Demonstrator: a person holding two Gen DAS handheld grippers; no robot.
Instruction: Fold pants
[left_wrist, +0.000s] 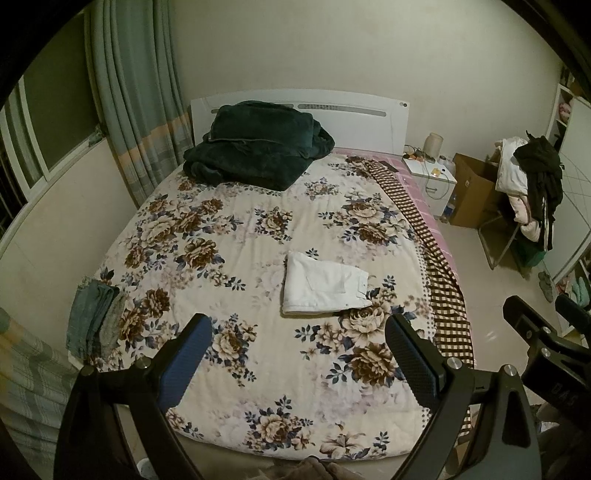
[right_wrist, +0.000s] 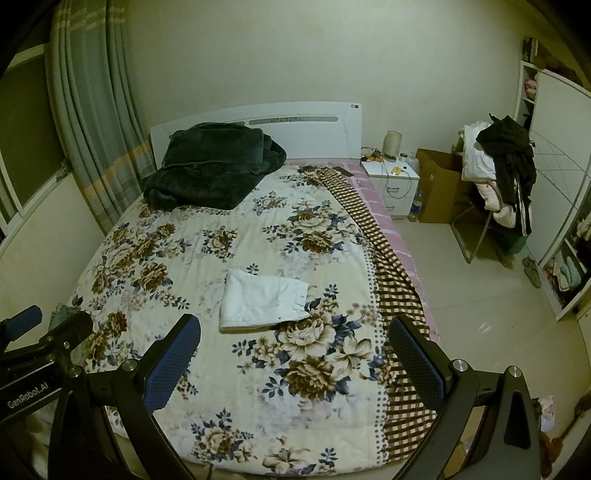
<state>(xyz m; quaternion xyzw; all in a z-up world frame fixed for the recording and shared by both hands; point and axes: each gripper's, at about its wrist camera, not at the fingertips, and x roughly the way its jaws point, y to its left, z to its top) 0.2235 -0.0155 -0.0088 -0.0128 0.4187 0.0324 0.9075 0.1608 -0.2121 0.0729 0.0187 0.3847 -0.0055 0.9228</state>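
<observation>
Both of my grippers hang above the foot of the bed, jaws spread wide and holding nothing. Seen through the left wrist camera, my left gripper (left_wrist: 299, 363) frames the flower-printed cream quilt (left_wrist: 229, 236) between its blue-padded finger and its black-padded finger. Beyond and between those jaws, well apart from the fingertips, lie the white folded pants (left_wrist: 325, 286), flat on the quilt in a compact rectangle with the waistband end towards the right jaw. Off past the left jaw, at the quilt's edge, sits a small stack of faded blue-grey denim garments (left_wrist: 94, 319).

Through the right wrist camera, my right gripper (right_wrist: 293, 363) is equally wide apart; the white folded pants (right_wrist: 264, 299) rest ahead of it, nearer the left jaw than the right, touching neither. Under the right jaw runs a brown-and-cream checked blanket (right_wrist: 399, 295) along the side of the bed, with a pink sheet just beside it. Far ahead of both sets of jaws, a dark green plush blanket (right_wrist: 210, 168) is heaped against the white headboard (right_wrist: 314, 129). Farther out beyond the right jaw stand a white bedside cabinet (right_wrist: 395, 184), a brown cardboard box (right_wrist: 439, 192) and a chair piled with black and white clothes (right_wrist: 498, 170).
</observation>
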